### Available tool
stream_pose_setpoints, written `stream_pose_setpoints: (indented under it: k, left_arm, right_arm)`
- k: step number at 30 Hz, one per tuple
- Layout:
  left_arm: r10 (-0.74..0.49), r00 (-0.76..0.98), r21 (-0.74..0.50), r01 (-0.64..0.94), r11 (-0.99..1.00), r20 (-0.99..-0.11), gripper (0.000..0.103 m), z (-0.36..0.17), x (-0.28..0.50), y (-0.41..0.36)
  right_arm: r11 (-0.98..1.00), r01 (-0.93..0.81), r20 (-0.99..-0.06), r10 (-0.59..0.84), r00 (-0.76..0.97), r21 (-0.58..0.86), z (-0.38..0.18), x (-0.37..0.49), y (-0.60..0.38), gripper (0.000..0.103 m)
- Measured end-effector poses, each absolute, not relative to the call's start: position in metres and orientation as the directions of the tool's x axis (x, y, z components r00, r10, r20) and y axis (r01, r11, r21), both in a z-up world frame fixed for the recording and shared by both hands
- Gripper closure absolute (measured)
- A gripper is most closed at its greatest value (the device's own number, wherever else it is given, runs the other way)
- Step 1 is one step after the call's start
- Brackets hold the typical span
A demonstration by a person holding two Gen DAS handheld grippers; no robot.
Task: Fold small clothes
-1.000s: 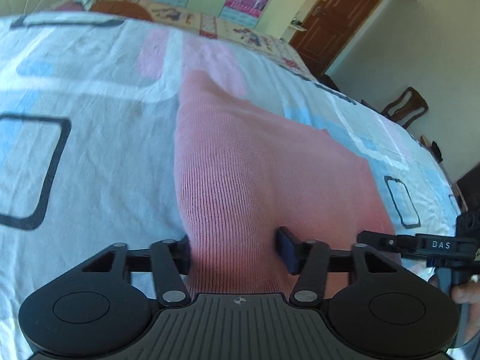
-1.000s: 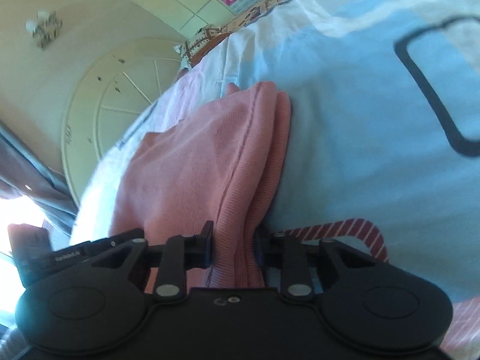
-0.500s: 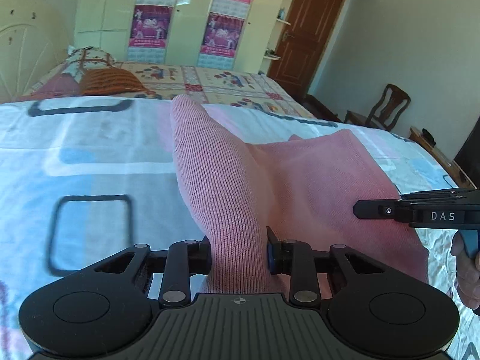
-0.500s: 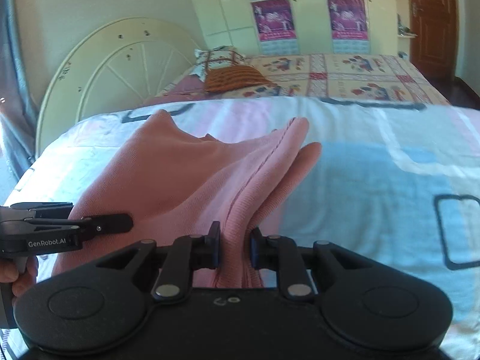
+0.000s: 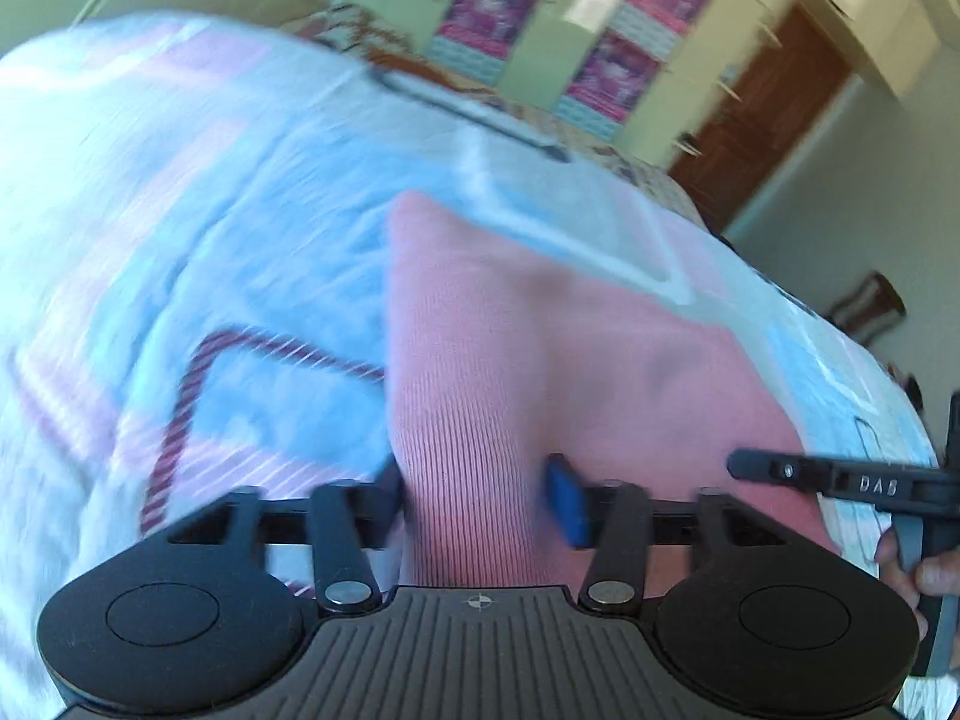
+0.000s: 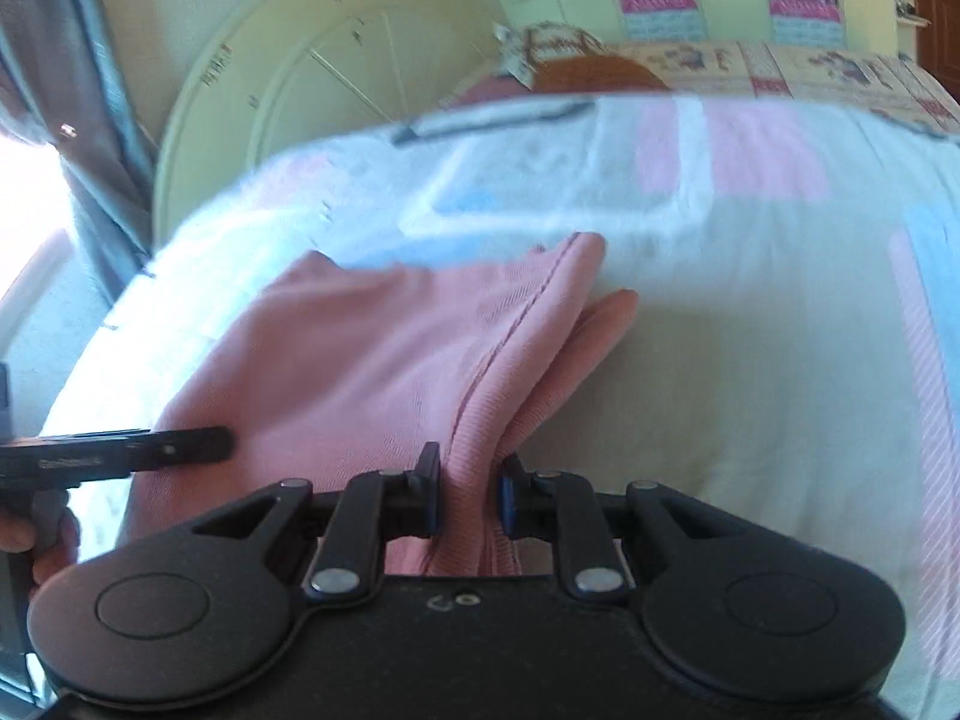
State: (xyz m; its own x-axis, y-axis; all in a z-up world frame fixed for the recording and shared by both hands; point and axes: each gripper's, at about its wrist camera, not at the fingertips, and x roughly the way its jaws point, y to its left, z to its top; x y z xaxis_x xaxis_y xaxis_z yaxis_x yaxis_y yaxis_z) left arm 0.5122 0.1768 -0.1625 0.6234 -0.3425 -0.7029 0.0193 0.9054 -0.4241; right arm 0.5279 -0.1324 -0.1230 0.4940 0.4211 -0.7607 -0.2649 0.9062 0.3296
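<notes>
Bedroom with pale yellow wardrobe doors [image 5: 540, 54] carrying pink posters, a brown wooden door [image 5: 762, 114] at the far right, a cream fan-patterned headboard [image 6: 312, 90] by the window side. Filled most of both views: a bed under a white sheet with pink and blue blocks [image 5: 180, 210].

Lay spread on that sheet, between the two tools: a pink ribbed knit garment [image 5: 540, 360], its far edge bunched into a folded seam in the right wrist view [image 6: 372, 360].

Left hand-held gripper [image 5: 474, 498]: spread fairly wide, the near hem of the garment running up between the two fingers; blue pad of the right-side finger [image 5: 567, 501] apart from the cloth or barely brushing it, too blurred to tell which; left-side finger close against the fabric edge.

Right hand-held gripper [image 6: 469, 492]: drawn in narrow, pinching a gathered ridge of the same garment, both pads pressed to the fold.

Seen at each frame's edge: the opposite tool's black body.
</notes>
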Motion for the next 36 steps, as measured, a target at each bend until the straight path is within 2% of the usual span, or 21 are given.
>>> stream_pose_setpoints:
  k: [2, 4, 7, 11, 13, 16, 18, 19, 21, 23, 24, 25, 27, 28, 30, 31, 32, 36]
  left_arm:
    - [-0.349, 0.645, -0.455, 0.002, 0.89, -0.68, 0.034, -0.174, 0.507, 0.182]
    - [-0.321, 0.658, -0.415, 0.015, 0.91, -0.681, 0.034, -0.175, 0.506, 0.173]
    - [-0.298, 0.658, -0.371, 0.03, 0.928, -0.692, 0.034, -0.174, 0.512, 0.165]
    - [-0.323, 0.634, -0.385, 0.043, 0.922, -0.703, 0.034, -0.171, 0.516, 0.172]
    - [-0.322, 0.638, -0.39, 0.036, 0.92, -0.699, 0.034, -0.16, 0.513, 0.178]
    - [-0.306, 0.722, -0.372, 0.072, 0.926, -0.621, 0.034, -0.135, 0.508, 0.183]
    - [-0.331, 0.744, -0.383, 0.109, 0.917, -0.581, 0.037, -0.125, 0.516, 0.182]
    - [-0.349, 0.738, -0.38, 0.136, 0.915, -0.577, 0.05, -0.122, 0.524, 0.178]
    - [-0.364, 0.705, -0.352, 0.172, 0.92, -0.608, 0.059, -0.123, 0.539, 0.164]
    - [-0.331, 0.643, -0.292, 0.17, 0.941, -0.691, 0.06, -0.135, 0.55, 0.148]
    - [-0.315, 0.63, -0.261, 0.18, 0.948, -0.71, 0.06, -0.14, 0.553, 0.143]
    - [-0.306, 0.632, -0.236, 0.194, 0.952, -0.712, 0.06, -0.141, 0.551, 0.138]
    - [-0.294, 0.64, -0.221, 0.194, 0.956, -0.71, 0.06, -0.135, 0.544, 0.137]
    - [-0.302, 0.652, -0.228, 0.198, 0.953, -0.696, 0.059, -0.128, 0.537, 0.139]
    - [-0.304, 0.682, -0.242, 0.188, 0.952, -0.665, 0.059, -0.118, 0.513, 0.148]
    - [-0.293, 0.694, -0.24, 0.175, 0.955, -0.658, 0.059, -0.117, 0.5, 0.152]
    - [-0.286, 0.703, -0.247, 0.16, 0.956, -0.651, 0.059, -0.118, 0.485, 0.159]
    - [-0.284, 0.688, -0.317, 0.083, 0.945, -0.668, 0.059, -0.138, 0.439, 0.176]
  right_arm:
    - [0.911, -0.218, -0.776, 0.413, 0.477, 0.35, -0.139, 0.527, -0.136, 0.086]
    - [0.902, -0.192, -0.764, 0.43, 0.481, 0.387, -0.144, 0.522, -0.144, 0.086]
    - [0.911, -0.187, -0.77, 0.411, 0.488, 0.368, -0.141, 0.518, -0.142, 0.086]
    - [0.921, -0.178, -0.78, 0.389, 0.49, 0.347, -0.139, 0.517, -0.14, 0.085]
    - [0.925, -0.17, -0.783, 0.378, 0.494, 0.34, -0.137, 0.52, -0.137, 0.081]
    - [0.945, -0.165, -0.735, 0.324, 0.596, 0.283, -0.111, 0.511, -0.142, 0.073]
    - [0.944, -0.184, -0.702, 0.328, 0.632, 0.275, -0.096, 0.515, -0.145, 0.08]
    - [0.941, -0.201, -0.698, 0.336, 0.632, 0.272, -0.093, 0.52, -0.143, 0.083]
    - [0.937, -0.237, -0.714, 0.348, 0.607, 0.255, -0.095, 0.534, -0.134, 0.086]
    - [0.945, -0.255, -0.765, 0.317, 0.56, 0.205, -0.11, 0.547, -0.123, 0.095]
    - [0.961, -0.239, -0.808, 0.247, 0.535, 0.135, -0.121, 0.553, -0.117, 0.097]
    - [0.97, -0.227, -0.832, 0.2, 0.518, 0.091, -0.132, 0.557, -0.116, 0.097]
    - [0.971, -0.213, -0.822, 0.206, 0.531, 0.105, -0.134, 0.556, -0.119, 0.099]
    - [0.974, -0.204, -0.821, 0.196, 0.536, 0.099, -0.13, 0.552, -0.118, 0.097]
    - [0.971, -0.21, -0.797, 0.215, 0.565, 0.113, -0.114, 0.537, -0.122, 0.088]
    - [0.967, -0.215, -0.786, 0.24, 0.57, 0.139, -0.108, 0.526, -0.127, 0.069]
    - [0.961, -0.219, -0.777, 0.268, 0.569, 0.172, -0.104, 0.514, -0.132, 0.063]
    - [0.941, -0.206, -0.784, 0.338, 0.52, 0.269, -0.103, 0.474, -0.149, 0.066]
